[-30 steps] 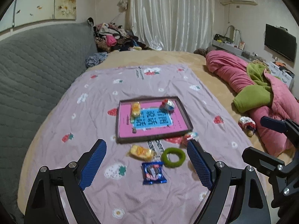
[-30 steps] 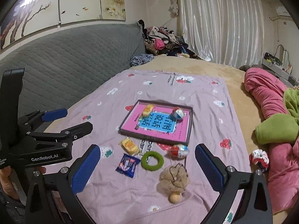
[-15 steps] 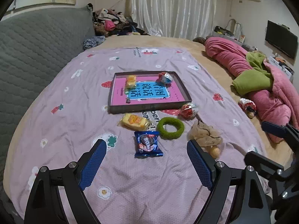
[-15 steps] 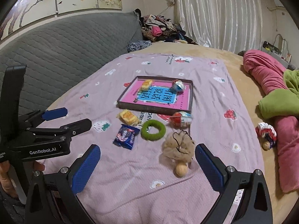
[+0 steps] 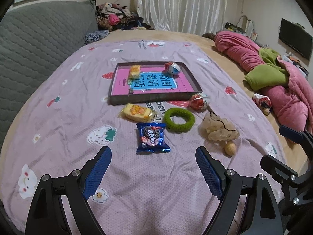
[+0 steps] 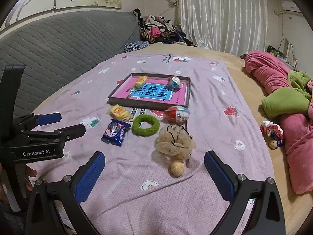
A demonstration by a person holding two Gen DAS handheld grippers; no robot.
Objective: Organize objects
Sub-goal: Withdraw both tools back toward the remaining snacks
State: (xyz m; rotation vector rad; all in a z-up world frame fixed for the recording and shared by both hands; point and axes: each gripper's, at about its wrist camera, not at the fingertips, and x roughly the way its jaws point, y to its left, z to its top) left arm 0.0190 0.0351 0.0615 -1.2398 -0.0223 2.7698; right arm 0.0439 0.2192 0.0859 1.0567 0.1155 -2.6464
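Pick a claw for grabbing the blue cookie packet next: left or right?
Left. The blue cookie packet lies just ahead of the open left claw, centred between its fingers. The right claw, also open, faces the beige mesh pouf instead.

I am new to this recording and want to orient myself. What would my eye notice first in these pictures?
First, the shallow tray with its bright pink and blue bottom, in the middle of the lilac blanket, holding a yellow snack and a foil ball. Nearer the cameras, outside the tray, lie a blue cookie packet, a green ring and a beige mesh puff. Both open tongs frame the foreground, holding nothing.
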